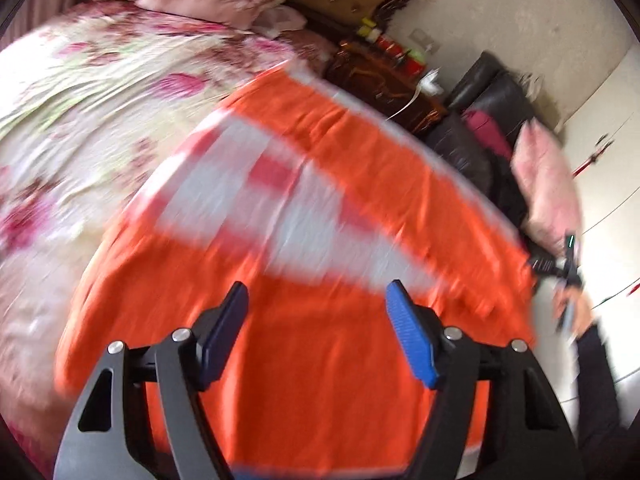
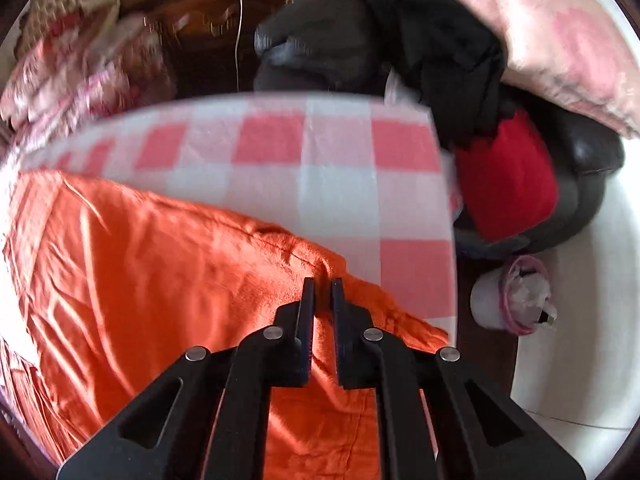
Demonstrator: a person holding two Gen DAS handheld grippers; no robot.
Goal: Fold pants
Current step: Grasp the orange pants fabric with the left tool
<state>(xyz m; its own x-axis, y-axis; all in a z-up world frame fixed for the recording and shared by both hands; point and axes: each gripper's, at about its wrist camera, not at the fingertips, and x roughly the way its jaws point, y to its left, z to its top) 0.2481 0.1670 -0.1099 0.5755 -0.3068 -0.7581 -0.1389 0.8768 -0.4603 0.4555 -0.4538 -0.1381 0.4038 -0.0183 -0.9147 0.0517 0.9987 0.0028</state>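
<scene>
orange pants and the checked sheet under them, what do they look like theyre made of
The orange pants look like a thin woven cloth, perhaps cotton or a blend, with a slight sheen: fine sharp creases catch the light. The checked sheet looks like a smooth, flat, matte material, cloth or plastic cover; blur leaves that open.

We see bright, even daylight in both views. Motion blur smears the left wrist view most; the orange pants (image 1: 320, 240) streak. Fisheye curvature bends the edges, and dark vignetting rings both views.
</scene>
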